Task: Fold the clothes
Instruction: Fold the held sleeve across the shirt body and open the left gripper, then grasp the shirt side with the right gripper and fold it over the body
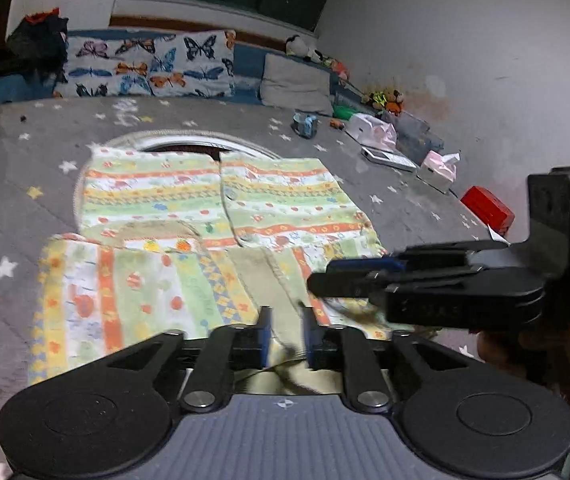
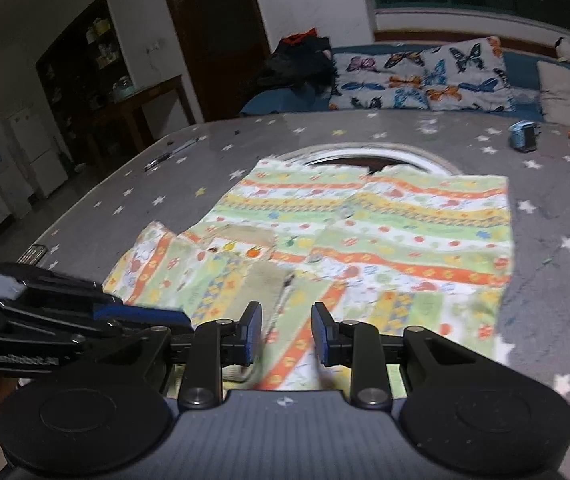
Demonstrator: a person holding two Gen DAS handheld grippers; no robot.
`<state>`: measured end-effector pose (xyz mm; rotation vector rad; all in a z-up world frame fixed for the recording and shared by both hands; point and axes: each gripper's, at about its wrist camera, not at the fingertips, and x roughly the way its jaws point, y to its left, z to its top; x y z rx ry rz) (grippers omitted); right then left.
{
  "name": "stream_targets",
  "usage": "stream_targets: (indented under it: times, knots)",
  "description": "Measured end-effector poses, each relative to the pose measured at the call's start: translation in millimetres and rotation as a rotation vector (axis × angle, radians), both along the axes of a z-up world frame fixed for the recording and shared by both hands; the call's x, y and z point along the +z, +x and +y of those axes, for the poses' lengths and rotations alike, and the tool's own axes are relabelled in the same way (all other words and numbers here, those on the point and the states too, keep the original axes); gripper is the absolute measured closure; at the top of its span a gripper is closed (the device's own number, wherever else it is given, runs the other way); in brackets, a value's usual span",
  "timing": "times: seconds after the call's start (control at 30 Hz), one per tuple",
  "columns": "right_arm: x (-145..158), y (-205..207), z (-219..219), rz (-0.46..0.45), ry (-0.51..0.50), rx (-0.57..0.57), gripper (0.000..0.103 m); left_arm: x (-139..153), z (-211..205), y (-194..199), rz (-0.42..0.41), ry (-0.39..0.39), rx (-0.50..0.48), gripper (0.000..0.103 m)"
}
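We find the striped garment (image 2: 385,236) spread flat on the grey star-patterned bed cover (image 2: 557,264), its near edge partly folded over. The left gripper (image 1: 287,338) hangs over that near edge, jaws narrowly parted, with a fold of cloth between them; whether the pads press on it is unclear through blur. The right gripper (image 2: 287,334) sits just beside it, jaws narrowly apart above the fabric, apparently gripping nothing.

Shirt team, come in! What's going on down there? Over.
Left gripper and right gripper open above shirt. Shirt spread on bed, near edge folded. Nothing blocking.
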<state>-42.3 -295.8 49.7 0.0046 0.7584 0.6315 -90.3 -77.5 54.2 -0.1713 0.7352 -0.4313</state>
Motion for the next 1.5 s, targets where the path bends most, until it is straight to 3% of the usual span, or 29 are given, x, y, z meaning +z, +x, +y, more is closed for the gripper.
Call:
stream_targets:
  times: [0.23,0.5,0.83,0.9,1.1,1.5]
  knots:
    - [-14,-3,18,0.045,-0.025,0.04,0.076,9,53,-17,-0.059,0.079,0.147,0.063]
    - [-15,-5,24,0.058,-0.036,0.04,0.081,0,105,-35,-0.031,0.103,0.293,0.057]
    - [-15,-6,30,0.064,-0.059,0.022,0.086,-12,92,-43,-0.02,0.152,0.258,0.048]
    - [-10,-8,31,0.044,-0.066,0.021,0.098,-12,87,-43,-0.024,0.162,0.249,0.046]
    - [14,-13,35,-0.057,-0.076,0.03,0.099,-17,78,-42,-0.022,0.203,0.241,0.044]
    - [101,-22,35,-0.332,-0.068,0.027,0.1,-22,62,-38,-0.038,0.257,0.203,0.043]
